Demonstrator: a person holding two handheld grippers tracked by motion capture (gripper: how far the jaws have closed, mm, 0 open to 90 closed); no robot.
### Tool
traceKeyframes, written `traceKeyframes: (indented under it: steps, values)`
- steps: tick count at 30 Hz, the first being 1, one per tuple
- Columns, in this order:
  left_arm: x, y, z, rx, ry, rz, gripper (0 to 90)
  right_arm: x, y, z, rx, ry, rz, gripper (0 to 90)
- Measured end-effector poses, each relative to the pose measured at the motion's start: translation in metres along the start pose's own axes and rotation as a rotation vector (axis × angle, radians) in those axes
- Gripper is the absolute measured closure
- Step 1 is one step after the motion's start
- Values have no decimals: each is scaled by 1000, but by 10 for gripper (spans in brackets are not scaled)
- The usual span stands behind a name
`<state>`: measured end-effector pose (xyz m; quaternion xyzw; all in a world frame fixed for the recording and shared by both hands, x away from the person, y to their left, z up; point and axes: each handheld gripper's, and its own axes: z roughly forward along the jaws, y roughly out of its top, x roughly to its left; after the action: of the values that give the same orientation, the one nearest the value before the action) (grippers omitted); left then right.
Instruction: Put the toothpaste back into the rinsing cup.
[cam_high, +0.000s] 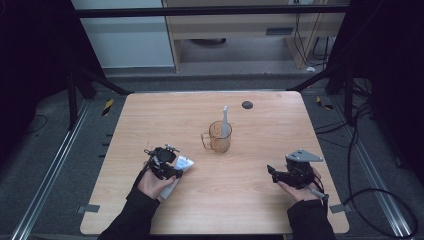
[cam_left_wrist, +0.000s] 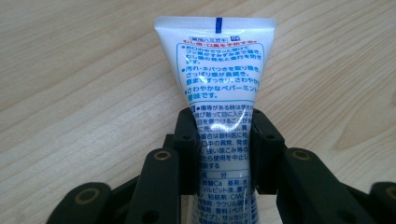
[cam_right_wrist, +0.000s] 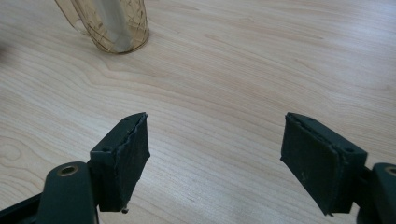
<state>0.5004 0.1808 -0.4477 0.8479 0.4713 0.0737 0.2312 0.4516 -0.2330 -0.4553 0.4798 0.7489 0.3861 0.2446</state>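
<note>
White tube (cam_left_wrist: 219, 93) with blue Japanese print sits clamped in left gripper (cam_left_wrist: 219, 149).

White tube (cam_left_wrist: 219, 84), blue Japanese print, red heading line, blue crimp mark

A square light-wood table (cam_high: 250, 200) is carrying a translucent amber plastic cup (cam_high: 220, 137) ahead of both grippers, and a small dark round disc (cam_high: 247, 104) beyond it.

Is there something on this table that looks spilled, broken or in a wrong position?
Nothing stands out. The amber cup stands upright with a white stick-like item inside, the table looks dry, and the left hand-held gripper holds the toothpaste tube squarely.
</note>
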Motion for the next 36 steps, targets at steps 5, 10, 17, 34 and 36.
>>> traceKeyframes:
  steps: [5, 10, 17, 34, 36]
  values:
    - [3, 2, -22, -89, -2, -13, 687, -1, -1, 0, 2, -3, 2, 235]
    - [5, 3, -38, -171, 5, -22, 689, -2, -1, -1, -4, -8, 2, 238]
    - [6, 9, -55, -263, 33, -27, 689, -1, -1, -1, -15, -13, 1, 239]
    - [15, 39, -75, -429, 46, -67, 689, -1, -2, 1, -23, -27, 6, 204]
    - [15, 44, -75, -446, 53, -74, 689, -1, -2, 1, -24, -26, 4, 203]
